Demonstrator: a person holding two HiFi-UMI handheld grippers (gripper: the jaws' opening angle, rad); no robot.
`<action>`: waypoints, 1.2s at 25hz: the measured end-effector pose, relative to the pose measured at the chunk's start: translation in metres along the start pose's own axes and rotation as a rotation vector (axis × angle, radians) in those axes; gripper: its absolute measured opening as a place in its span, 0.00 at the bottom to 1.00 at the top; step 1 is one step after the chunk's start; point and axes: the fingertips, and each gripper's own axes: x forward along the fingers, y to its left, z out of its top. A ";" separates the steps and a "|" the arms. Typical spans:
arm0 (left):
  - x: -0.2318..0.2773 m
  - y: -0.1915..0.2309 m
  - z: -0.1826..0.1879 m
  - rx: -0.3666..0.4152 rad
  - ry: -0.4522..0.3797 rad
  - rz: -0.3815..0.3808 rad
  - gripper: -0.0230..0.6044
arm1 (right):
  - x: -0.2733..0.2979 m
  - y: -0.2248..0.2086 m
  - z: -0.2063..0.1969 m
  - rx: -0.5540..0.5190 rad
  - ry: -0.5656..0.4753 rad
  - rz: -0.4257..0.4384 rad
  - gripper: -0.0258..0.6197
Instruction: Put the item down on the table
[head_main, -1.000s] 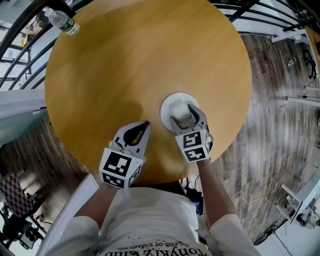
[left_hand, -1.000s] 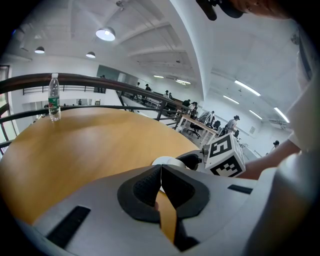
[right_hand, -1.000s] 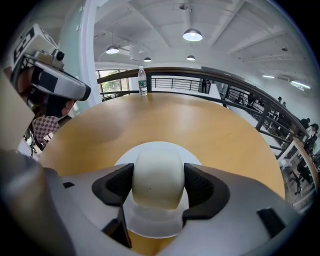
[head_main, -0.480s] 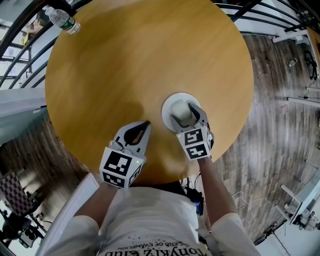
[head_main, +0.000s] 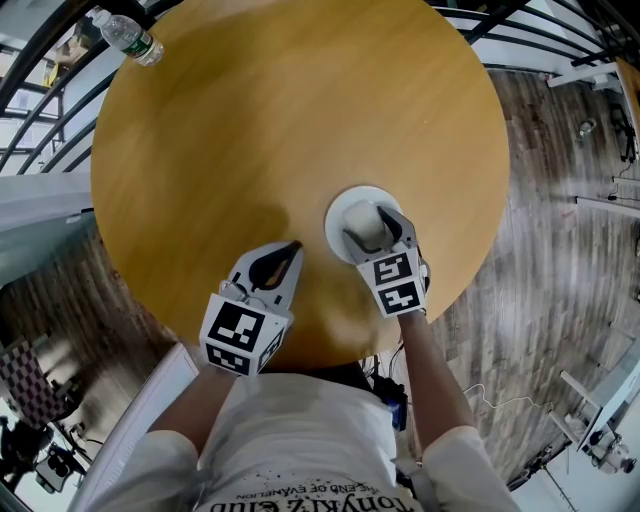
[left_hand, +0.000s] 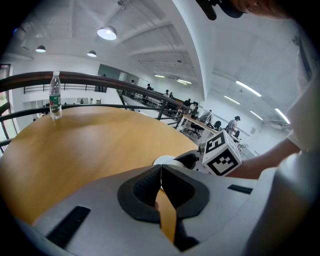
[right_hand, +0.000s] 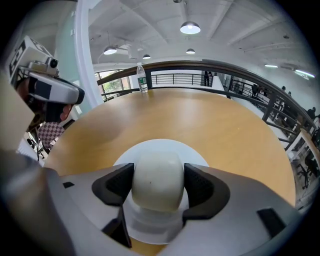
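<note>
In the head view the white item (head_main: 345, 208) has barely moved, resting centre right on the surface (head_main: 280, 120); the left gripper view shows the left tongs (left_hand: 160, 172) closed, empty; the right gripper view, the right tongs (right_hand: 158, 186) still clamping it.

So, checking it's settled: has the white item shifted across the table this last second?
No. The white item keeps its spot against the table's right edge, with the right gripper shut on it.
</note>
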 end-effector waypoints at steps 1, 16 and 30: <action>0.000 0.000 0.000 0.000 -0.001 0.000 0.07 | 0.000 0.000 0.000 0.002 0.003 0.007 0.53; -0.003 -0.002 0.000 0.002 -0.004 0.002 0.07 | 0.002 0.001 -0.001 -0.010 0.010 0.034 0.53; -0.016 -0.010 0.001 0.007 -0.026 0.012 0.07 | -0.010 0.002 0.001 -0.004 0.000 0.052 0.55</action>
